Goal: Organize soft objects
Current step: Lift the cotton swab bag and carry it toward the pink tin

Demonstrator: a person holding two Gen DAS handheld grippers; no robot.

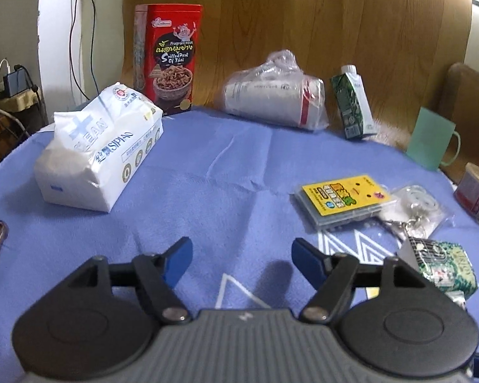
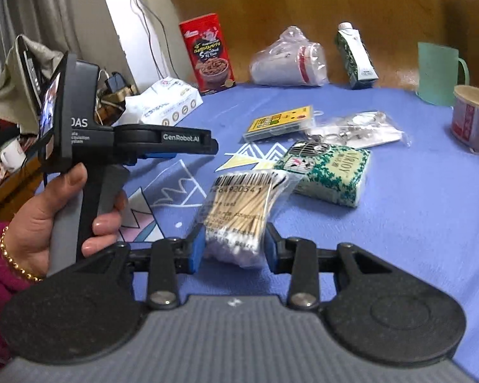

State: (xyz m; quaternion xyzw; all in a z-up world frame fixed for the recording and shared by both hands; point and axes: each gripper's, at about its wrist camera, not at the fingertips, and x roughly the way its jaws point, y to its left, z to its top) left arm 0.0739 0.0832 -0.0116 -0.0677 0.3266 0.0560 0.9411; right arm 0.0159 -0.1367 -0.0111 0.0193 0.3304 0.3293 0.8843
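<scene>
Here, the left wrist view shows the left gripper [image 1: 242,260] with jaws apart and nothing between them, above the blue cloth [image 1: 207,159]; a white tissue pack [image 1: 99,146] sits at 10 o'clock. Only the right wrist view shows the right gripper [image 2: 234,244] clamped on a clear bag of cotton swabs [image 2: 242,210], wooden-stemmed, white-tipped, barcode on top, with a green tissue packet [image 2: 332,172] at 1 o'clock

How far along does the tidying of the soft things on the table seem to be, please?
Nothing looks gathered yet: items lie scattered over the blue cloth. In hand: the right gripper is shut on the bag of cotton swabs. The left gripper is open and empty. Left: the large tissue pack, the small green tissue pack and the bagged paper cups.
</scene>
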